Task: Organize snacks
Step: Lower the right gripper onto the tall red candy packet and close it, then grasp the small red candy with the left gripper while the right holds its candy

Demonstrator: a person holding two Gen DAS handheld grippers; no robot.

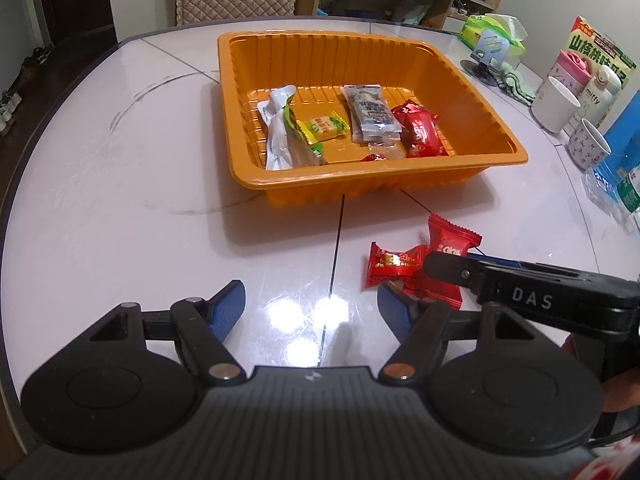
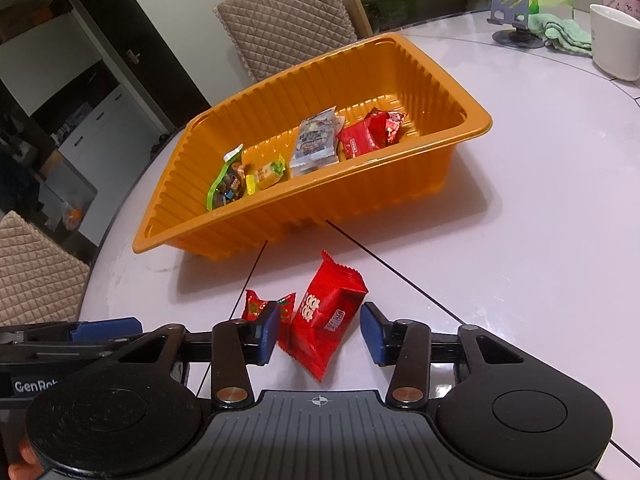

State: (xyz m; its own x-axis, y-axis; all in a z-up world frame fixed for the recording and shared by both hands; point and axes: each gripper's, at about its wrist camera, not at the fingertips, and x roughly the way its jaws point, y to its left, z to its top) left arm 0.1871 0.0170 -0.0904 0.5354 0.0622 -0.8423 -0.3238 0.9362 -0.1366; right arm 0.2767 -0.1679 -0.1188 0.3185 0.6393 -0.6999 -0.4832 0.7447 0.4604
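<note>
Left wrist view: my left gripper (image 1: 311, 312) hangs with jaws apart over bare table (image 1: 120, 200); "DAS" reads on the right gripper (image 1: 404, 284). Orange tray (image 1: 248, 168) lies beyond.

Right wrist view: jaws straddle the red packet (image 2: 326, 320), pads not touching; "GenRob" reads at left.

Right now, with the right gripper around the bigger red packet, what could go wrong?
1. The small red candy lies against the red packet, by the right gripper's left finger; it may be pinched too, or pushed away.
2. The packet sits tilted between pads not yet touching it, so it may twist and slip.
3. The left gripper hangs open nearby and could collide.
</note>
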